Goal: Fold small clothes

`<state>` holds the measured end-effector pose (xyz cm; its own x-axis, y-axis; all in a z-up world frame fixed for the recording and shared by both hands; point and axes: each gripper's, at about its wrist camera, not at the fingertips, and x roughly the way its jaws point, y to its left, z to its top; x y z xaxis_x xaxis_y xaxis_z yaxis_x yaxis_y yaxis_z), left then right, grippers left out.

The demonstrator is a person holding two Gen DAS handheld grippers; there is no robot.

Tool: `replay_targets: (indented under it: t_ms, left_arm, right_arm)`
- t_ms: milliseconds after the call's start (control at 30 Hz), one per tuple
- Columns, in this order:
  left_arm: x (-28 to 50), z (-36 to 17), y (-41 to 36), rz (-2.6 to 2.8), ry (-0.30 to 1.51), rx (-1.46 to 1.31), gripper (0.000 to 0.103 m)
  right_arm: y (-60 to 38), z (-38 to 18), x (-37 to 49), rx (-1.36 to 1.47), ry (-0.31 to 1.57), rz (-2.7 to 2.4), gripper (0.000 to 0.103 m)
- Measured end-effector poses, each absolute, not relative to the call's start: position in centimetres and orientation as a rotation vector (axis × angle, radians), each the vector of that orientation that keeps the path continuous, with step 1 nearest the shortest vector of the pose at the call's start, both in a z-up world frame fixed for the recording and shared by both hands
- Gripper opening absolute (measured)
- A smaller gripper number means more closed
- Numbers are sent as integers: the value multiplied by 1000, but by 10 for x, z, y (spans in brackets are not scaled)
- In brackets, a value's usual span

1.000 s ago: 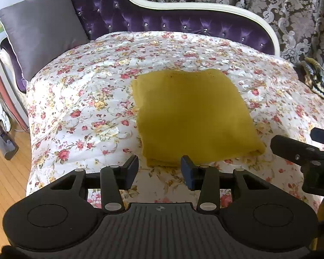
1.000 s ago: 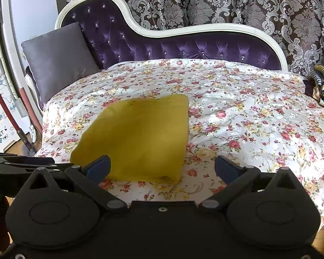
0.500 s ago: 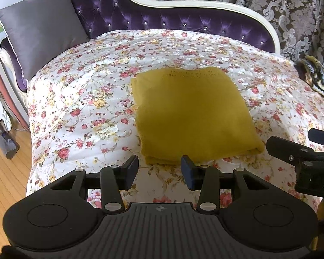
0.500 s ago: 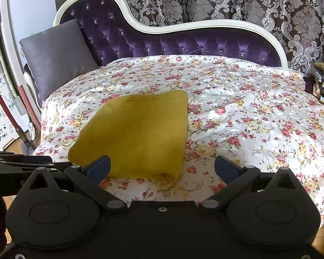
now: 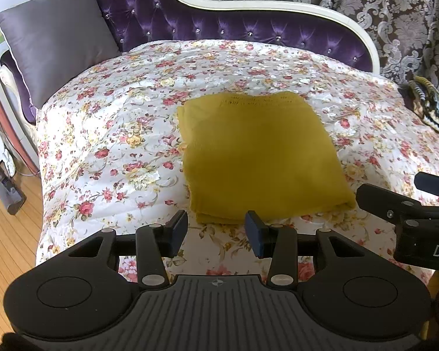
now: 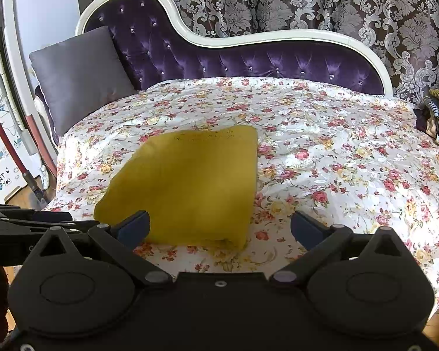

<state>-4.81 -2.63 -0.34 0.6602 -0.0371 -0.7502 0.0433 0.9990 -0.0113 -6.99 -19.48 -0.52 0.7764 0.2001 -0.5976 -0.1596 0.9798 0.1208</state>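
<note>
Lying folded on the floral bedspread [image 5: 108,134] before damask curtains [image 6: 307,3], the yellow garment [image 5: 257,158] sits, seemingly untouched, beyond both released jaws.

This is a home, a furnished living space: a purple tufted velvet chaise with a curved cream frame [image 6: 248,58], a white quilted cover printed with roses [image 5: 108,146], a grey square cushion [image 6: 79,76], heavy brown damask curtains [image 6: 307,0], and light wooden plank flooring [image 5: 5,234].
</note>
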Motion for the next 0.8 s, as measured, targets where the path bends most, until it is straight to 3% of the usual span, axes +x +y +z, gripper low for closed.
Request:
replay_targets:
  t_ms: [800]
  left_arm:
    - [-51,-5,-27,-52,860,1,42]
  right_arm:
    - [-190,-6,-70,63,651,203,102]
